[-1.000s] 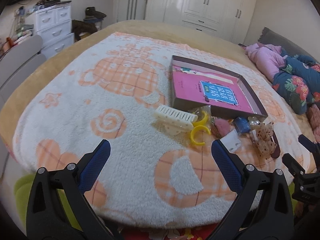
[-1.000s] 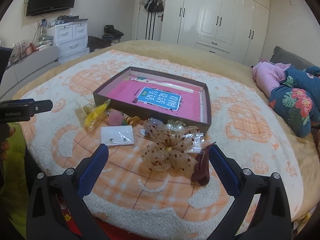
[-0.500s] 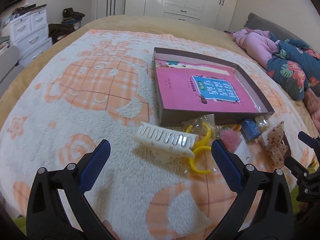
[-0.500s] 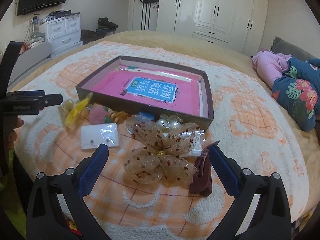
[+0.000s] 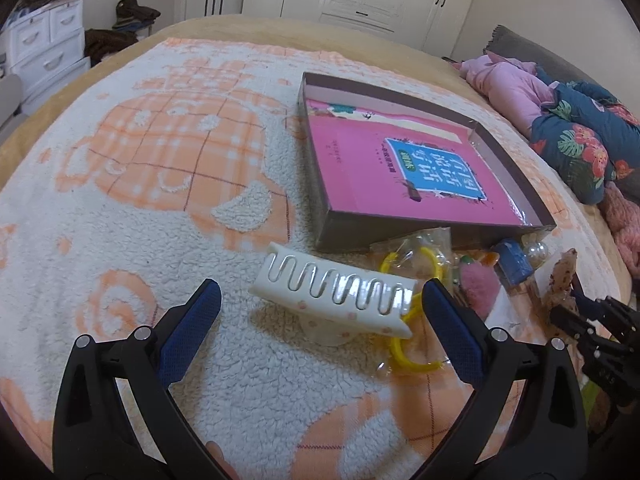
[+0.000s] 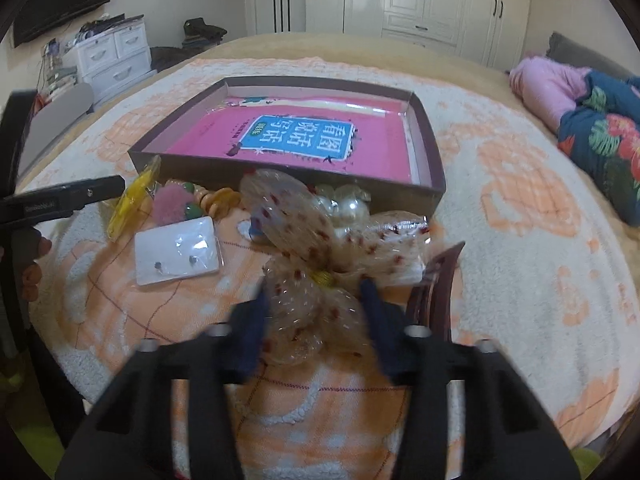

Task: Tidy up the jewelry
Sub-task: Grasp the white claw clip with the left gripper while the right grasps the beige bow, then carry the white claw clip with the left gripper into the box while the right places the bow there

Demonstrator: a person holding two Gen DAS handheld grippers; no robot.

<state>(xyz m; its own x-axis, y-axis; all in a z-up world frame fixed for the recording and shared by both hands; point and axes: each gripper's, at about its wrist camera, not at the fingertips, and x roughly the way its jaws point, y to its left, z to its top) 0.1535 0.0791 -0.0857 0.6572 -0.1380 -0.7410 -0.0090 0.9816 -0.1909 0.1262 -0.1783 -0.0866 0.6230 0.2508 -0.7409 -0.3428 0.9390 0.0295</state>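
A shallow brown box (image 5: 316, 160) holding a pink book lies on the bed blanket. My left gripper (image 5: 320, 320) stands open low over the blanket. A white hair claw (image 5: 336, 296) lies between its blue pads, which do not touch it. Yellow hoops (image 5: 412, 356) in a clear bag lie just right of the claw. My right gripper (image 6: 316, 320) is closing, its blurred pads against the sides of a sheer spotted bow (image 6: 304, 240) in front of the box (image 6: 288, 176).
Beside the bow lie a dark red hair claw (image 6: 436, 280), a white earring card (image 6: 178, 256), pearl beads (image 6: 348, 208), a pink pompom (image 6: 172, 204) and orange beads (image 6: 218, 200). One finger (image 6: 60, 200) of the left gripper reaches in from the left. Folded clothes (image 6: 592, 120) lie far right.
Both grippers came forward and down toward the items. The white claw now sits between the left pads. The right jaws went from wide to narrow around the bow.
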